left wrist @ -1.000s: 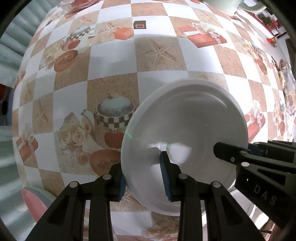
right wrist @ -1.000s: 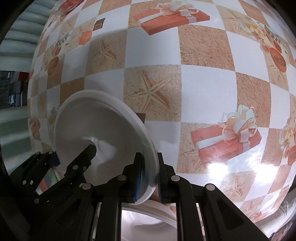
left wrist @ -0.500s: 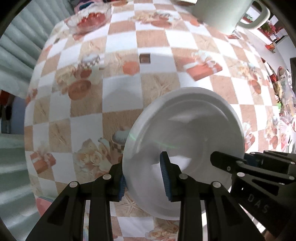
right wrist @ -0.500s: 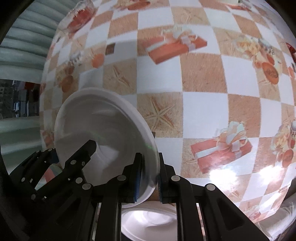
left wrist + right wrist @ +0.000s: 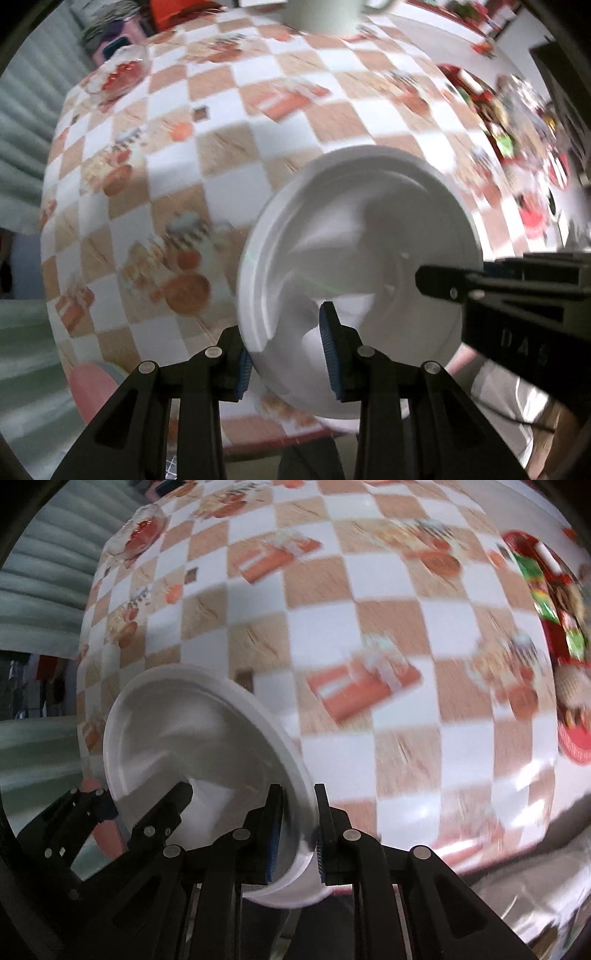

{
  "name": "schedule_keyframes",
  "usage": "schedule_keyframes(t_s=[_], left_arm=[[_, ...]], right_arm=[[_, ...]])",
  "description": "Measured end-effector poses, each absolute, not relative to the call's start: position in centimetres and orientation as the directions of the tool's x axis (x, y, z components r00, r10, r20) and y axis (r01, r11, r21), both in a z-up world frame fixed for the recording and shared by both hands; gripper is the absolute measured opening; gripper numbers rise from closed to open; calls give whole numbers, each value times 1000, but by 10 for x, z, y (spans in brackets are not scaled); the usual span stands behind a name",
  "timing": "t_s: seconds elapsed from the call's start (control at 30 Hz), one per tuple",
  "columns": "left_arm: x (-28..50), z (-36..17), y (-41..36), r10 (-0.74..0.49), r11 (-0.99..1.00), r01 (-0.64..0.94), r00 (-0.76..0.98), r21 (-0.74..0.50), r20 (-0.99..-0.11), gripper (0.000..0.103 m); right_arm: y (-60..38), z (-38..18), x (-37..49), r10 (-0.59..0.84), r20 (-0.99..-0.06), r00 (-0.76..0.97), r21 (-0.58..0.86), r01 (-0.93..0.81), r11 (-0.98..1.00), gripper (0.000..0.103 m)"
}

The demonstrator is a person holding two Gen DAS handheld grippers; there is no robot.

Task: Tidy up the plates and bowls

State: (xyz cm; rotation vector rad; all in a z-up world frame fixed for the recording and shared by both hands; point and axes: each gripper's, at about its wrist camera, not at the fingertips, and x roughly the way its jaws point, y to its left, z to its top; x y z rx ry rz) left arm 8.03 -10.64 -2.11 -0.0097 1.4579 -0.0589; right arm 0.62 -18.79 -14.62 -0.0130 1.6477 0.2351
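Observation:
A white plate (image 5: 362, 251) is held tilted above the checked tablecloth (image 5: 221, 147). My left gripper (image 5: 288, 347) is shut on its near left rim. My right gripper (image 5: 297, 834) is shut on the plate's (image 5: 192, 731) right rim, and it shows in the left wrist view (image 5: 461, 288) reaching in from the right. The left gripper shows in the right wrist view (image 5: 144, 812) at lower left. A second white dish (image 5: 291, 890) lies partly hidden under the right gripper's fingers.
A glass bowl of red fruit (image 5: 118, 74) sits at the far left of the table. A pale green pitcher (image 5: 325, 14) stands at the far edge. A red tray of packaged goods (image 5: 550, 627) lies at the right. A pink dish (image 5: 88, 384) lies at near left.
Both grippers have lifted the plate higher and pulled back from the table. More of the table's far edge and the tray at right have come into view.

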Motion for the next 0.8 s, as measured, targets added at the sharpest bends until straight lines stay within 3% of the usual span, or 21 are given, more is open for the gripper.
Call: schedule_keyframes(t_s=[0.23,0.63,0.67,0.8], left_arm=[[53,-35,-131,-61,988,147,33,-55,-998,35],[46,-54,-134,-77,979,187,-12,-78,-997,39],[45,-55,-134,-75,978,192,-13,-76,-997,43],[42,-49,-126,-54,980,191,14,-51,-998,74]], right_arm=[[-209,-158,-33,109,-984,-140,121,-81,989,18],[-215,-176,-53,97,-983,-154,103,-35,994,19],[-215,-177,-53,94,-984,-152,100,-37,994,19],[-217,-176,-55,88,-984,-152,94,-33,995,19]])
